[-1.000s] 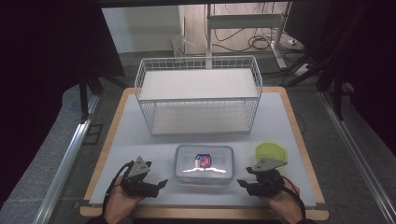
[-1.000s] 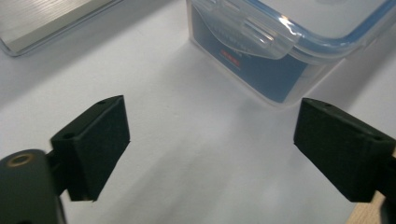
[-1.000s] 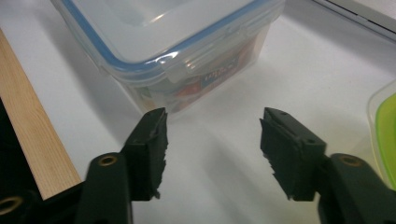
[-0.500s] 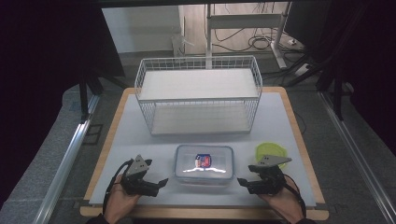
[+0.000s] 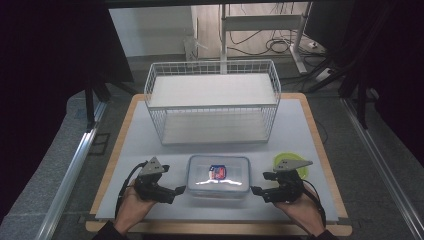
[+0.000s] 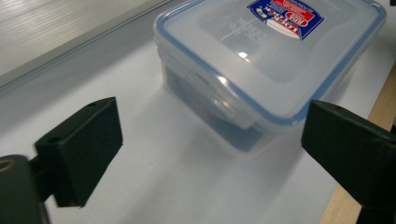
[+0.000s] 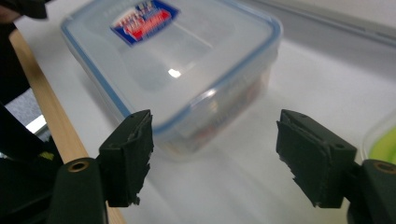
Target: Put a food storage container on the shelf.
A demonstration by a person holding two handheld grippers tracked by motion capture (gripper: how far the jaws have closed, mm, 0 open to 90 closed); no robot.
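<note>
Dim surroundings, evenly lit table [image 5: 150, 145]; glare spots the container lid [image 5: 218, 173] (both gripper views blur at the edges).

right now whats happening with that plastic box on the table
A person holds a gripper in each hand, one on either side of a clear lidded container on the white table. The left gripper and the right gripper both point at its ends; their jaws have just been opening and hold nothing. A wire basket stands behind.

Clear lidded plastic food container [image 5: 218, 175], blue seal, red-blue label, flat on white mat, 6 o'clock of wire basket [image 5: 212, 101].
</note>
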